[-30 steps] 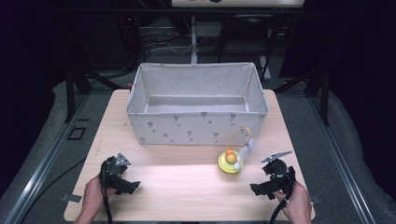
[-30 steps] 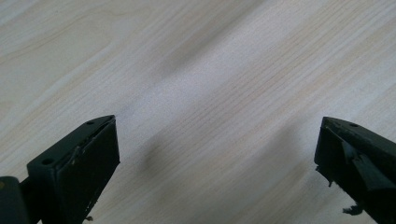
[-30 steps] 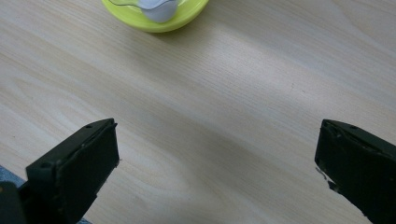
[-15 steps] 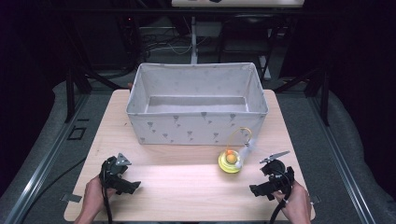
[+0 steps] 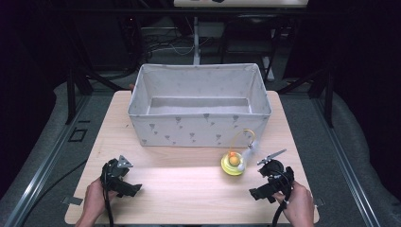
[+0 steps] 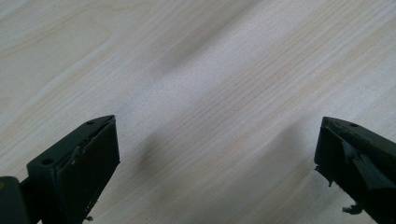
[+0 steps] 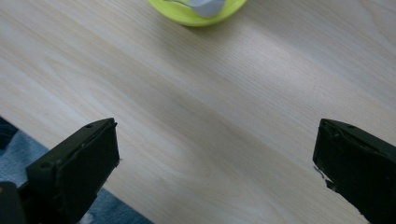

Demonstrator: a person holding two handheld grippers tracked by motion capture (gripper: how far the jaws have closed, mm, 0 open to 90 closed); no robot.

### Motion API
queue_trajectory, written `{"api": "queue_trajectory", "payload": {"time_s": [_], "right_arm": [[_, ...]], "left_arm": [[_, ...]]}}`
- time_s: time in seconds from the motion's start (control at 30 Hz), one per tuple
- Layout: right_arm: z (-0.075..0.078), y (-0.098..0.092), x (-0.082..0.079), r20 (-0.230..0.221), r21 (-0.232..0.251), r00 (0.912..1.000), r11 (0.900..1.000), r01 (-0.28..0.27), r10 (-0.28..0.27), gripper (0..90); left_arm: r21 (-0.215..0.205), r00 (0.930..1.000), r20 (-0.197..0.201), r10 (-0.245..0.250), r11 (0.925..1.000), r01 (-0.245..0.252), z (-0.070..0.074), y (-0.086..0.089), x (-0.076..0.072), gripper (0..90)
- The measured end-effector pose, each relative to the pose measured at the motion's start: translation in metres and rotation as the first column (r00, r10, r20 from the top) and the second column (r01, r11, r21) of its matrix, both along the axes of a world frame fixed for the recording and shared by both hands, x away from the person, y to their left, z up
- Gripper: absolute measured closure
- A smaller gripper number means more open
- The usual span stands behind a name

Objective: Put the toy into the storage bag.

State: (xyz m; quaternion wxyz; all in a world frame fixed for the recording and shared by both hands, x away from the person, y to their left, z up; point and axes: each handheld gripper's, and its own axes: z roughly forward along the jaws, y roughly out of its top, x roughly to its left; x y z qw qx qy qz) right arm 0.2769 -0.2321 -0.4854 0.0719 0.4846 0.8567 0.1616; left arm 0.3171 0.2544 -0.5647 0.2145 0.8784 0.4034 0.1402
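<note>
A small toy with a yellow-green round base (image 5: 232, 165), an orange ball and a thin wire hoop stands on the wooden table (image 5: 189, 189) just in front of the fabric bin's right half. Its green edge (image 7: 196, 11) shows at the top of the right gripper view. My right gripper (image 5: 257, 191) rests near the table's front right, a little to the right of and nearer than the toy, open with nothing between its jaws. My left gripper (image 5: 130, 189) lies near the front left, open over bare wood (image 6: 210, 116).
A large grey fabric bin (image 5: 201, 127) with a small printed pattern stands open across the back middle of the table; its inside looks bare. Dark frame bars and cables stand behind the table. The table's front edge (image 7: 56, 140) lies close under my right gripper.
</note>
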Motion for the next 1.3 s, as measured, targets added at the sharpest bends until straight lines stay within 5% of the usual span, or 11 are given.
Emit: {"api": "queue_trajectory", "payload": {"time_s": [0.77,1.3], "right_arm": [[0.06,0.018,0.031,-0.04,0.059,0.997,0.996,-0.065,0.067,0.0],[0.087,0.029,0.059,-0.011,0.052,0.9941,0.993,-0.108,0.108,2.4]], "left_arm": [[-0.009,1.0,0.005,-0.002,1.0,0.002,-0.001,-0.001,0.0,0.1],[-0.018,0.9999,0.014,0.004,0.9998,-0.004,0.0,-0.001,0.001,0.1]]}}
